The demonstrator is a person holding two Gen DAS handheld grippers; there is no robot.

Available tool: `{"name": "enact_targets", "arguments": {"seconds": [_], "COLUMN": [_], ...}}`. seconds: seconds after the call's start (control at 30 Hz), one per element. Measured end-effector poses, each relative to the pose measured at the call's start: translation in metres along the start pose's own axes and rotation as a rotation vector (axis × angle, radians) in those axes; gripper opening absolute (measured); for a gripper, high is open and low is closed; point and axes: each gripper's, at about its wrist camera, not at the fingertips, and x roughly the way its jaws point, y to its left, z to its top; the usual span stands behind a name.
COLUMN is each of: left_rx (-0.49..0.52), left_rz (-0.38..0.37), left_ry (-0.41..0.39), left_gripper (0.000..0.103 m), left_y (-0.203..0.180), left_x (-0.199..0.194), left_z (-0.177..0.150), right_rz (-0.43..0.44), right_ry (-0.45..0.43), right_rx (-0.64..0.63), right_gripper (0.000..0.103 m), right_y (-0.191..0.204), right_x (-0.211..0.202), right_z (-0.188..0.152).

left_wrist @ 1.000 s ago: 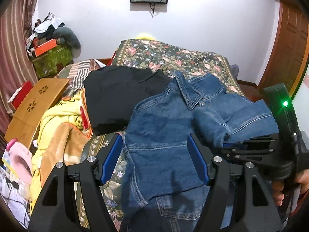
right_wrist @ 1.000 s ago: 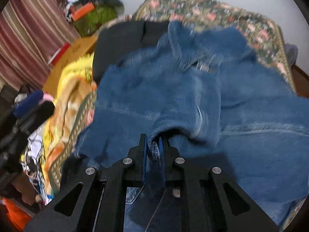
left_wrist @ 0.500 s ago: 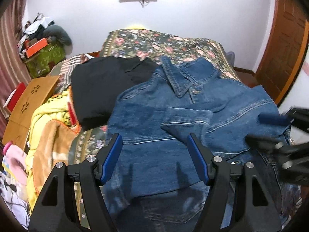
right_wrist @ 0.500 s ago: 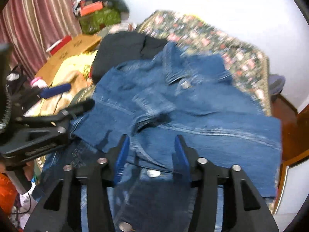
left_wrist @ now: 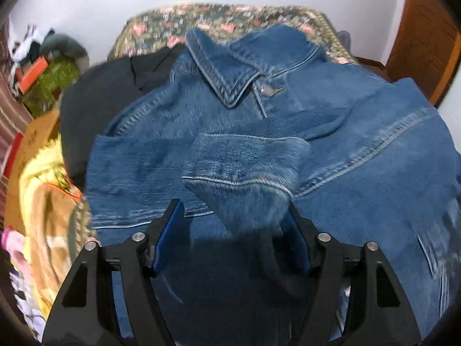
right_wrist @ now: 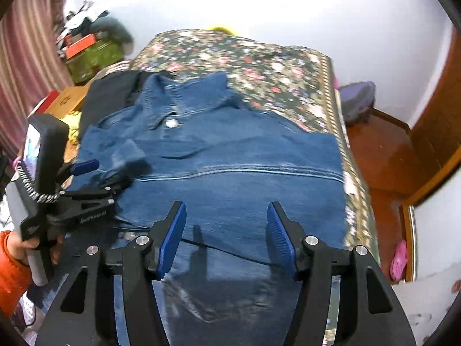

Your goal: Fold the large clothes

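Observation:
A blue denim jacket (left_wrist: 331,132) lies collar-away on the floral bed, one sleeve folded across its front (left_wrist: 242,173). It also shows in the right wrist view (right_wrist: 230,155). My left gripper (left_wrist: 233,230) is open, low over the jacket, its jaws on either side of the folded sleeve's end. It shows from the side in the right wrist view (right_wrist: 95,176). My right gripper (right_wrist: 226,230) is open and empty above the jacket's lower half.
A black garment (left_wrist: 109,92) lies left of the jacket. Yellow and orange blankets (left_wrist: 43,190) pile at the left bedside, with a wooden board (right_wrist: 69,98). The floral bedspread (right_wrist: 259,63) stretches to the wall. Wooden floor (right_wrist: 383,158) lies right of the bed.
My right gripper let go of the sleeve, opened and drew back and up. My left gripper moved forward and down onto the folded sleeve.

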Motion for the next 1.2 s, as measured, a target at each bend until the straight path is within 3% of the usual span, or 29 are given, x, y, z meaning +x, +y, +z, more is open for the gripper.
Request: {"name": "enact_targets", "arguments": {"seconds": [0.03, 0.07, 0.13, 0.23, 0.33, 0.47, 0.63, 0.83, 0.97, 1.03, 1.13, 1.2], "left_rx": [-0.029, -0.045, -0.088, -0.133, -0.161, -0.196, -0.202, -0.176, -0.137, -0.119, -0.08, -0.071], "left_rz": [-0.053, -0.089, -0.087, -0.119, -0.149, -0.152, -0.145, -0.097, -0.092, -0.064, 0.04, 0.072], "left_ry": [0.022, 0.036, 0.0, -0.072, -0.161, -0.295, -0.314, -0.177, -0.075, -0.047, -0.047, -0.063], "left_gripper": [0.045, 0.043, 0.02, 0.011, 0.009, 0.009, 0.009, 0.015, 0.019, 0.03, 0.048, 0.052], "left_y": [0.003, 0.006, 0.014, 0.027, 0.043, 0.064, 0.078, 0.091, 0.093, 0.09, 0.09, 0.09], "left_x": [0.004, 0.004, -0.007, -0.032, -0.066, -0.112, -0.119, -0.076, -0.046, -0.036, -0.027, -0.025], "left_z": [0.003, 0.006, 0.015, 0.027, 0.039, 0.047, 0.044, 0.013, -0.016, -0.027, -0.045, -0.056], "right_rz": [-0.006, -0.011, -0.025, -0.044, -0.058, -0.084, -0.053, -0.028, -0.035, -0.037, -0.036, -0.038], "right_ry": [-0.003, -0.005, -0.012, -0.035, -0.07, -0.099, -0.025, 0.128, 0.134, 0.135, 0.14, 0.138], "right_rx": [0.013, 0.025, 0.051, 0.098, 0.131, 0.159, 0.199, 0.182, 0.177, 0.173, 0.168, 0.161], "right_gripper": [0.055, 0.055, 0.055, 0.055, 0.055, 0.055, 0.055, 0.055, 0.055, 0.055, 0.055, 0.055], "right_y": [-0.006, -0.012, -0.023, -0.041, -0.054, -0.067, -0.073, -0.062, -0.06, -0.06, -0.061, -0.061], "right_x": [-0.001, -0.002, -0.006, -0.016, -0.026, -0.033, -0.008, 0.04, 0.043, 0.041, 0.039, 0.04], "right_z": [0.0, -0.001, -0.002, 0.002, 0.005, 0.008, -0.001, -0.023, -0.031, -0.03, -0.029, -0.029]}}
